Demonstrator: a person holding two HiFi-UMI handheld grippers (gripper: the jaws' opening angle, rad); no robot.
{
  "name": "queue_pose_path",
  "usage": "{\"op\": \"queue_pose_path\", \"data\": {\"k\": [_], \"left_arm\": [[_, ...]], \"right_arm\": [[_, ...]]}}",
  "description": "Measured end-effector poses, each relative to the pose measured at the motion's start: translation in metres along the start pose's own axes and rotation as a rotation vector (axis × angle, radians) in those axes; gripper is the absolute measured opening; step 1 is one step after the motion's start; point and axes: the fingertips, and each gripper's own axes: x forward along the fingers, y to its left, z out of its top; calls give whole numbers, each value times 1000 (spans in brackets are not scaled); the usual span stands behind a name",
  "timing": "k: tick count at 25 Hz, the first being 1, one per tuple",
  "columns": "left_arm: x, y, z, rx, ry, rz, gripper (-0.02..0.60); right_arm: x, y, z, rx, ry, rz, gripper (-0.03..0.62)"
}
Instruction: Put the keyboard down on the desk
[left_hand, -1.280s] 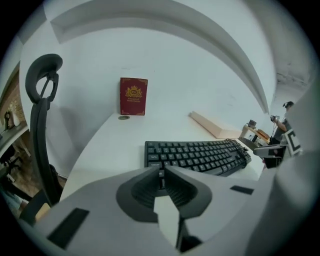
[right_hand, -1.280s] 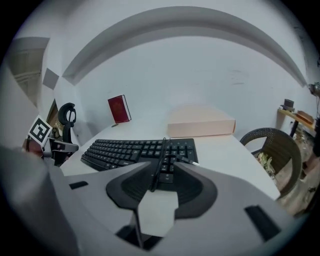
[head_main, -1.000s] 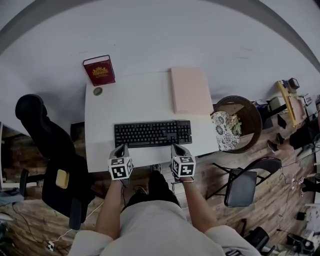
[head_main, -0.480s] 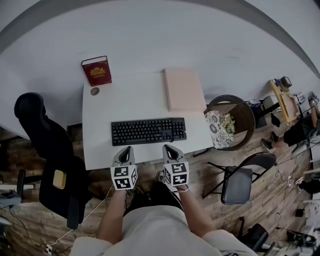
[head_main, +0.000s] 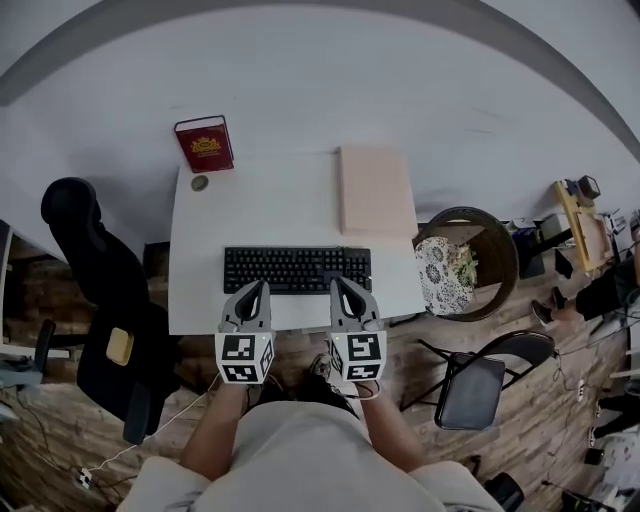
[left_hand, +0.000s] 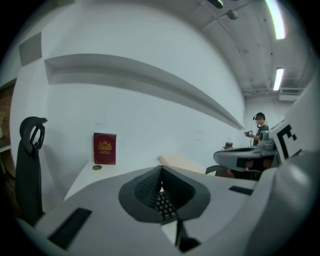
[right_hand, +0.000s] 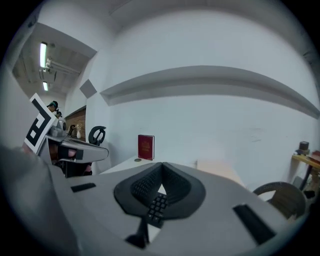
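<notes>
Lying on the white table (head_main: 270, 215), near edge, the keyboard (head_main: 297, 270) had a red book (head_main: 204, 145) and pink board (head_main: 375, 190) beyond, against the wall (head_main: 350, 80); left tool (head_main: 255, 288) and right tool (head_main: 341, 286) hung clenched, empty.

On the desk (head_main: 270, 215): one keyboard (head_main: 297, 269), one red book (head_main: 204, 145), one pinkish board (head_main: 375, 190), one small disc (head_main: 200, 183). Two chairs beside it, office chair (head_main: 95, 270) and folding chair (head_main: 470, 385).

Office, desk (head_main: 290, 210), keyboard (head_main: 297, 269), swivel chair (head_main: 95, 300)
</notes>
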Motion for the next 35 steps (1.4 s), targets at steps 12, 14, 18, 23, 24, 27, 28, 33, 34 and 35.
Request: {"op": "queue_pose_path", "data": {"k": [12, 14, 18, 23, 24, 27, 28, 33, 34, 35], "left_arm": [[-12, -5, 98, 60, -203, 47, 11], [-15, -6, 115, 62, -227, 38, 11], [-20, 0, 137, 92, -269, 57, 11], [-22, 6, 133, 85, -258, 77, 11], [-23, 5, 132, 85, -255, 75, 11], [-25, 2, 129, 92, -251, 66, 11], [-25, 1, 129, 95, -249, 65, 11], [-26, -1, 127, 106, -243, 66, 11], [-26, -1, 127, 104, -242, 63, 11], [-26, -2, 126, 104, -240, 60, 11]], "right_arm": [[-11, -48, 92, -45, -207, -47, 3], [-13, -56, 104, -42, -226, -50, 3], [-12, -63, 120, -56, -250, -57, 3], [-12, -54, 125, -79, -253, -50, 3], [-13, -53, 126, -85, -254, -47, 3], [-14, -50, 123, -76, -255, -45, 3], [-15, -49, 123, -75, -255, -45, 3], [-20, -47, 126, -104, -254, -45, 3], [-20, -47, 125, -103, -253, -45, 3], [-21, -46, 126, -101, -255, -44, 3]]}}
